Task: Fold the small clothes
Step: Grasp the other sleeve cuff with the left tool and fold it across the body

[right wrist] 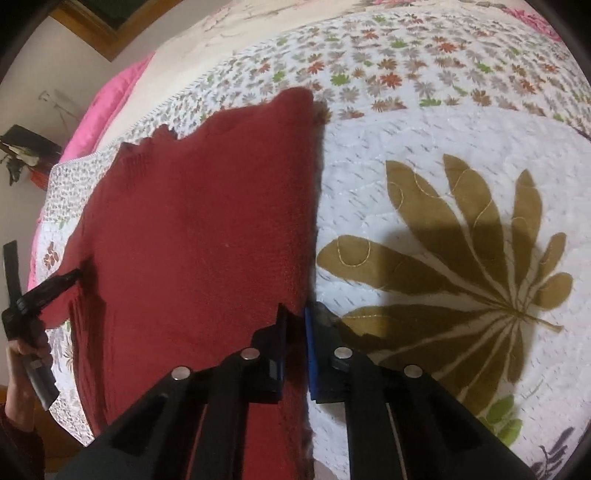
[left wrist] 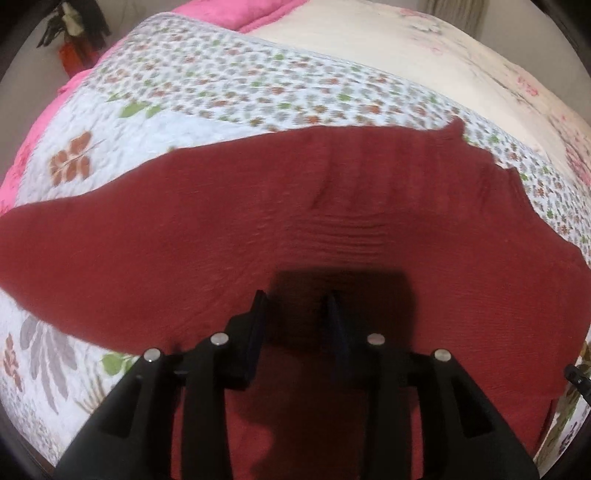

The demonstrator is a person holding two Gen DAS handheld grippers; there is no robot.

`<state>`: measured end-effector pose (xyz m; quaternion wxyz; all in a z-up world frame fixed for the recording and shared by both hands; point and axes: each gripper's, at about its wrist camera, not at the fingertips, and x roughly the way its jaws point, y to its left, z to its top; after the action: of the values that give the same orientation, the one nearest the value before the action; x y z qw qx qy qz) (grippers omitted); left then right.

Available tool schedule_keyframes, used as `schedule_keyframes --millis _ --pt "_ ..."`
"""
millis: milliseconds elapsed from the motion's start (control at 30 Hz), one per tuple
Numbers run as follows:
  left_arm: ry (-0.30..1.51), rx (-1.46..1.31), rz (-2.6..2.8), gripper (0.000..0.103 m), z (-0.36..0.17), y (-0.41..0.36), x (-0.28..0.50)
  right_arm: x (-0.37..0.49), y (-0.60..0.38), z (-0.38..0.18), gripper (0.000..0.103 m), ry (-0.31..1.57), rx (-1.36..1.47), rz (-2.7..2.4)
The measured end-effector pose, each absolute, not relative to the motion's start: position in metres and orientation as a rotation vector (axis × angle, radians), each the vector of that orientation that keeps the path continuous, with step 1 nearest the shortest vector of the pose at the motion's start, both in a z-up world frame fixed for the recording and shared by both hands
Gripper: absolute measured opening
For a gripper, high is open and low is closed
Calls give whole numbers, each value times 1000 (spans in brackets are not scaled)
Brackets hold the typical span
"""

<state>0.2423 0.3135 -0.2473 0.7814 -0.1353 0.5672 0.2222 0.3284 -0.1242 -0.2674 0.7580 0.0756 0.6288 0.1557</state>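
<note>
A dark red knitted garment [left wrist: 258,221] lies spread flat on a floral quilt [left wrist: 110,147]. My left gripper [left wrist: 295,299] hangs low over its near part, fingers apart, with red cloth showing under and between them but not pinched. In the right wrist view the same garment [right wrist: 203,229] fills the left half. My right gripper [right wrist: 295,314] sits at its straight right edge with the fingers nearly together and the cloth's edge between them. The left gripper [right wrist: 55,284] appears there at the garment's left edge, held by a hand [right wrist: 22,350].
The quilt [right wrist: 424,166] carries a large olive leaf print [right wrist: 461,277] to the right of the garment. A pink blanket [left wrist: 229,11] and a cream sheet [left wrist: 369,55] lie at the far side. A dark plant [left wrist: 74,26] stands beyond the bed.
</note>
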Motion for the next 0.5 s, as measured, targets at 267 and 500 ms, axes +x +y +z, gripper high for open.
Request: schedule_keyframes --millis 267,500 --pt "1154 -278 411 43 -228 295 247 327 -94 -235 18 1274 179 352" --pt "1258 -189 368 45 -275 281 250 329 -80 -283 15 1382 156 288"
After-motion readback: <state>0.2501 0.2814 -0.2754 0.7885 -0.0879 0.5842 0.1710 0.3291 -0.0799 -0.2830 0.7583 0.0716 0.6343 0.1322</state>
